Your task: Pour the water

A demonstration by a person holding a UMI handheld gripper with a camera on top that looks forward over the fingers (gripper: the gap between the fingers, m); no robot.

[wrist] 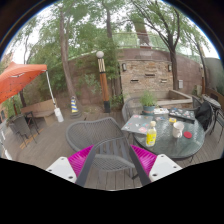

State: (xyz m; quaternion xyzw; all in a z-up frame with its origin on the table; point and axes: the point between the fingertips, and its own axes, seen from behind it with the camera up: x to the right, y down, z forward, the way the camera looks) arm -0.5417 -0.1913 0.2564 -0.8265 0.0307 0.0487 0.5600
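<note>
My gripper (112,158) is open, its two magenta pads (80,158) wide apart with nothing held. Between and just beyond the fingers stands a grey metal mesh chair (98,132) on the patio floor. Ahead to the right is a round glass table (190,143) carrying a yellow bottle (151,134), a red cup (174,123) and several small items; the table stands beyond the right finger, well out of reach. No water container is between the fingers.
An orange parasol (20,78) over a dining set stands far left. A wooden post with a lamp (103,80), a brick wall (150,70), trees and planters close off the back. Paved floor (50,145) lies open to the left of the chair.
</note>
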